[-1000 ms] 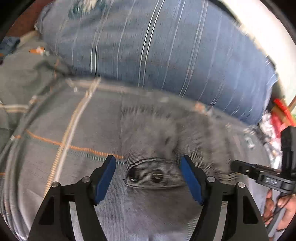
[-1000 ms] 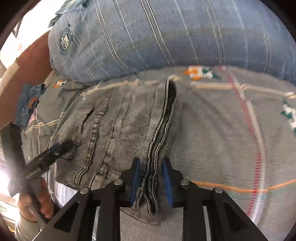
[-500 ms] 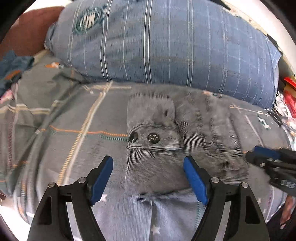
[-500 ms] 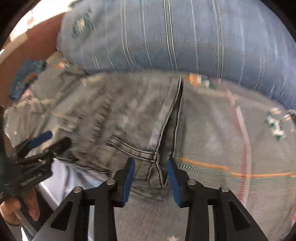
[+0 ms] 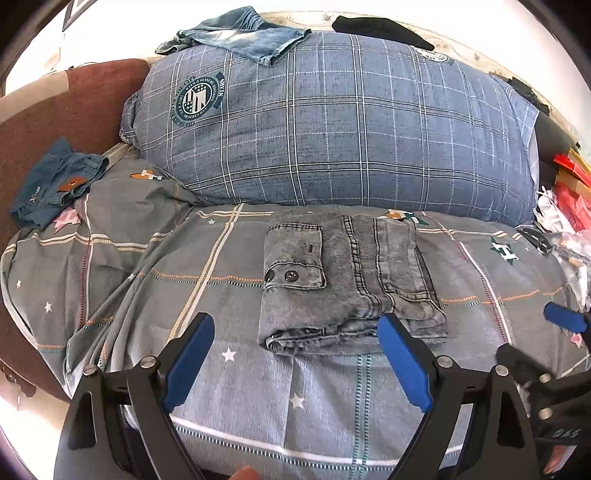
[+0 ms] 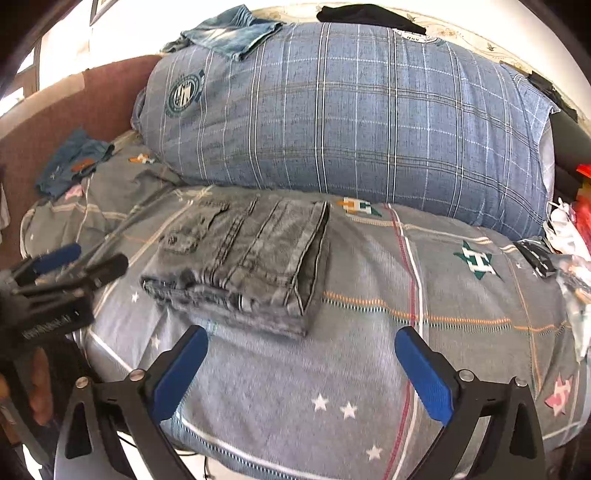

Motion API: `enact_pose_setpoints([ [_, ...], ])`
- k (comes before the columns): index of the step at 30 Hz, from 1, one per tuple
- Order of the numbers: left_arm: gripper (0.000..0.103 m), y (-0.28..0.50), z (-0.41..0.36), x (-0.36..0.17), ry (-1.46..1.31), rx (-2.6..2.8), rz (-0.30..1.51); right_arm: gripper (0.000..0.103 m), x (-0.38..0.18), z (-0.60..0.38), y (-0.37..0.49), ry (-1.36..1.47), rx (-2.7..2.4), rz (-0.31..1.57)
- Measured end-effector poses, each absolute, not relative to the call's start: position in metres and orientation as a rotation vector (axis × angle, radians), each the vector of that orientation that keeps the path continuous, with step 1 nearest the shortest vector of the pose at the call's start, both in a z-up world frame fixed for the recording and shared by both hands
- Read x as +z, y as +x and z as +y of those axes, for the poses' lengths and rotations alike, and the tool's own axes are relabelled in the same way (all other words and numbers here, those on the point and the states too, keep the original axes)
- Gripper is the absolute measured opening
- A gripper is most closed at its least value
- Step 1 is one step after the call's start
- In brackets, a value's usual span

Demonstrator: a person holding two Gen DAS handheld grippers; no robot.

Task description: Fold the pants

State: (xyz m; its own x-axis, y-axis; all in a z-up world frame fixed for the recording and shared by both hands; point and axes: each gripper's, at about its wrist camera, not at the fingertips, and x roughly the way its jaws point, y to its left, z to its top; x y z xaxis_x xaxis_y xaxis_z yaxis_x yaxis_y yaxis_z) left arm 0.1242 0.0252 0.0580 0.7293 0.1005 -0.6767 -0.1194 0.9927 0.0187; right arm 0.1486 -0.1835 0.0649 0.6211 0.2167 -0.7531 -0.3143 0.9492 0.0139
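Note:
Grey washed denim pants (image 5: 343,280) lie folded in a compact rectangle on the grey patterned bedsheet (image 5: 184,280), a buttoned pocket flap facing up. They also show in the right wrist view (image 6: 243,258). My left gripper (image 5: 295,336) is open and empty, held back from the near edge of the pants. My right gripper (image 6: 301,343) is open and empty, in front of the pants' near right corner. The right gripper shows at the right edge of the left view (image 5: 546,354), the left gripper at the left edge of the right view (image 6: 70,262).
A big blue plaid pillow (image 5: 332,125) lies right behind the pants with faded jeans (image 5: 240,35) and a black garment (image 5: 380,27) on top. Dark blue shorts (image 5: 55,181) lie at far left by a brown headboard (image 5: 55,110). Red and white clutter (image 5: 565,206) sits at right.
Both grippers pulled back and up from the pants. The right gripper, shut on the folded edge a second ago, has let go and opened wide. The pants lie still, folded.

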Motion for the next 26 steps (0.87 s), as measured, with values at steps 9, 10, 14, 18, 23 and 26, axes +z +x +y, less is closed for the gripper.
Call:
enact_pose_setpoints([
  [9,0.091,0.110,0.024,0.071,-0.066,0.102,0.728,0.103,0.072,-0.179,0.144,-0.142,0.284,0.837],
  [10,0.091,0.110,0.025,0.072,-0.065,0.101,0.730,0.103,0.073,-0.178,0.145,-0.143,0.285,0.837],
  [14,0.091,0.111,0.025,0.074,-0.056,0.123,0.734,0.103,0.071,-0.176,0.147,-0.159,0.284,0.847],
  [18,0.091,0.113,0.021,0.075,-0.032,0.127,0.735,0.103,0.068,-0.175,0.150,-0.168,0.284,0.857],
  [23,0.091,0.121,0.020,0.073,-0.053,0.036,0.759,0.103,0.063,-0.176,0.154,-0.172,0.278,0.870],
  [26,0.091,0.126,0.019,0.073,-0.045,0.039,0.751,0.103,0.061,-0.177,0.156,-0.169,0.275,0.880],
])
